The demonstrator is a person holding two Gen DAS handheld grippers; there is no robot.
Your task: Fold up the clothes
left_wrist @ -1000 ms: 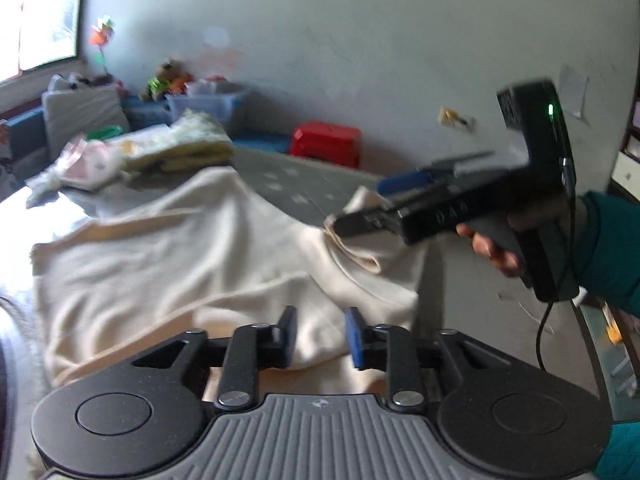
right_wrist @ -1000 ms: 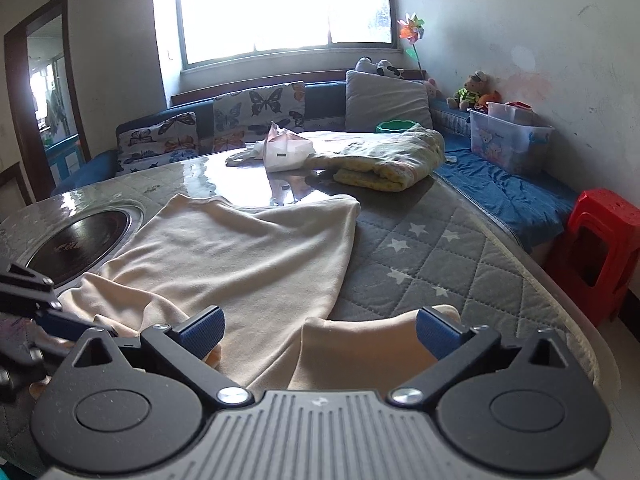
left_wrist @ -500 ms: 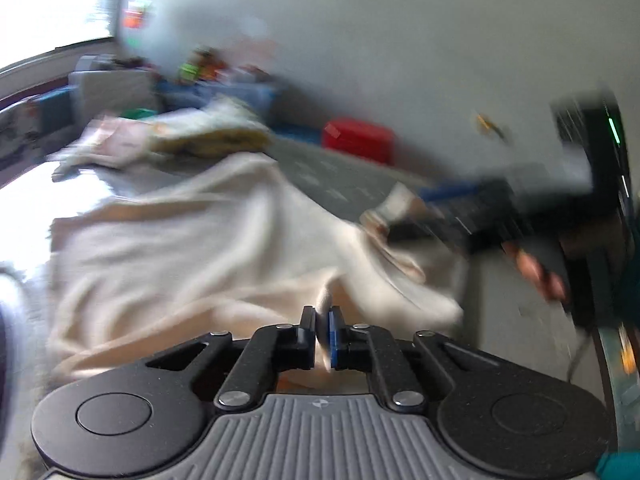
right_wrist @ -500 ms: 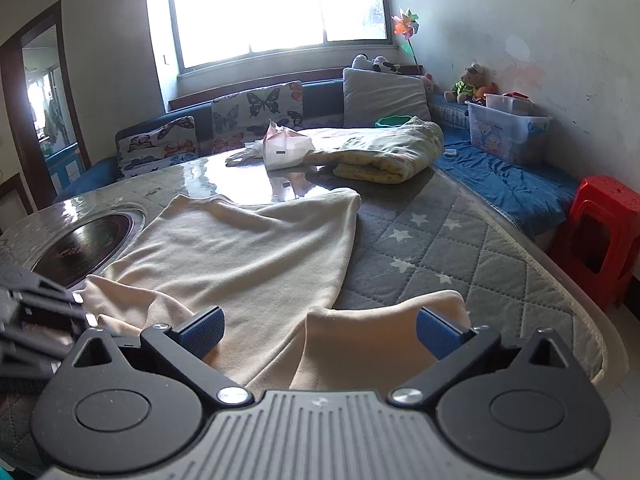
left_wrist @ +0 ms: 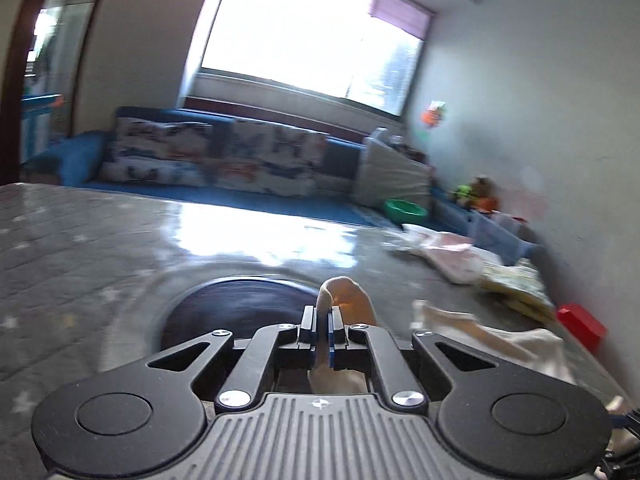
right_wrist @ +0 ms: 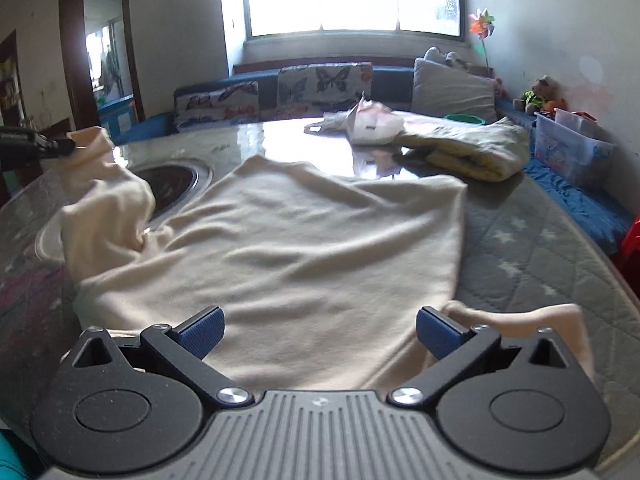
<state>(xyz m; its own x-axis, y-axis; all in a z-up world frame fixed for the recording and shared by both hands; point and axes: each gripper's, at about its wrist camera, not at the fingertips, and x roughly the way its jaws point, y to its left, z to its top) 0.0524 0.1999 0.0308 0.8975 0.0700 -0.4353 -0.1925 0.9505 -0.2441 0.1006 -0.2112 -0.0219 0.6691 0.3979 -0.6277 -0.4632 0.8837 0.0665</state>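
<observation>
1. While lifted, left tongs (left_wrist: 322, 330) are clamped on a cream sleeve fold (left_wrist: 345, 296).
2. Right tongs (right_wrist: 319, 334) spread apart, holding nothing, low over the cream garment (right_wrist: 304, 240).
3. Garment lies flat on the quilted surface (right_wrist: 532, 248), left sleeve raised.
4. Beyond: round dark inset (right_wrist: 168, 184), folded yellow blanket (right_wrist: 472, 148), sofa (right_wrist: 280, 88).

Left hand-held gripper (left_wrist: 322, 330) clamped; right hand-held gripper (right_wrist: 319, 334) spread wide.
</observation>
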